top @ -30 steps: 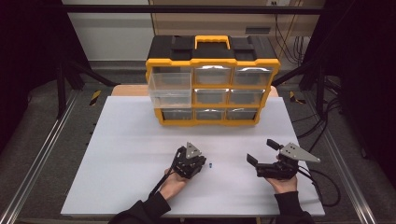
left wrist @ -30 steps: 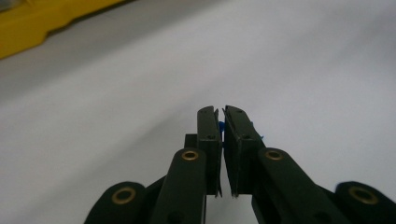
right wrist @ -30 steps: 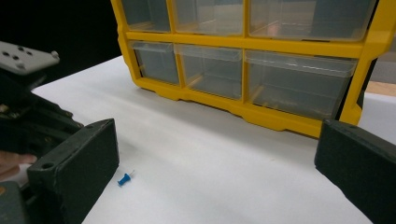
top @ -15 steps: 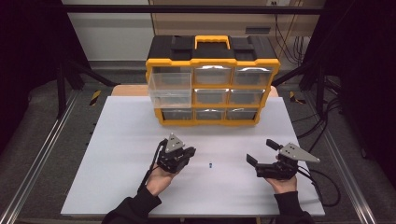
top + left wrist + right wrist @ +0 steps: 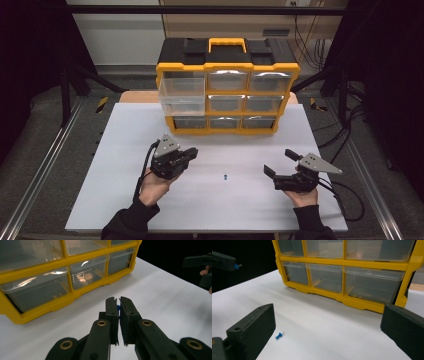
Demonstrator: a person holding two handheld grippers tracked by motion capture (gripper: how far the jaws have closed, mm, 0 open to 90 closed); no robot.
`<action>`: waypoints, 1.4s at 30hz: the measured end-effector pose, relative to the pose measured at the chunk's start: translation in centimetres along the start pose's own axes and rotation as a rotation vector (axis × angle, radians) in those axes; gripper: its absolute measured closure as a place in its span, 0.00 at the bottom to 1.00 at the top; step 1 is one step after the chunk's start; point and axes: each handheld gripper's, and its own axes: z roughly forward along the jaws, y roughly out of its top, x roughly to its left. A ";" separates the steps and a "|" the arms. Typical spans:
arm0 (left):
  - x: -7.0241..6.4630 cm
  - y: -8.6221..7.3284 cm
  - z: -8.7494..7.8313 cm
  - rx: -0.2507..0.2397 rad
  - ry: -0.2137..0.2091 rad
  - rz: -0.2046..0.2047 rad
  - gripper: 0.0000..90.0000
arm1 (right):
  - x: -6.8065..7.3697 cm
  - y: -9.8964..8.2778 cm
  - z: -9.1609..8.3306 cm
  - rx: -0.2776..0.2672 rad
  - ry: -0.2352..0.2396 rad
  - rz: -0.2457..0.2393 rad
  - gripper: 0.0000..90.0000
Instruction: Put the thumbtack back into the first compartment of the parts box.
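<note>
Your left tongs are clenched on a blue pushpin, held up off the surface in front of the yellow organizer, near its lower left corner. Only a sliver of blue peeks between the pads, so the grip looks thin; tilt or jolt the hand and the pin could slip out or twist. The upper-left drawer of the organizer sticks out, likely where the pin goes; come in too low and you would bump its front edge.

Your right tongs are released, jaws wide, resting well right of the organizer's front. A second pushpin lies loose on the surface just beside its left jaw; sweep that hand and you would flick it away.

Hard to make out: which way the held pin's needle points, and the drawer contents behind glare. In the high view the loose pin is a tiny speck.
</note>
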 end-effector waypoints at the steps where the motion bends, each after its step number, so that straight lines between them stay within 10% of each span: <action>1: 0.0 0.2 -0.2 -0.005 -0.003 -0.002 0.94 | -0.1 0.0 0.0 0.001 -0.007 -0.013 0.01; 18: 0.2 5.5 -4.6 -0.070 0.022 0.105 0.94 | -0.1 0.0 0.1 -0.006 0.001 -0.028 0.01; 42: 1.3 13.3 -7.8 -0.123 0.103 0.147 0.94 | 0.1 0.1 0.1 -0.006 0.002 -0.013 0.01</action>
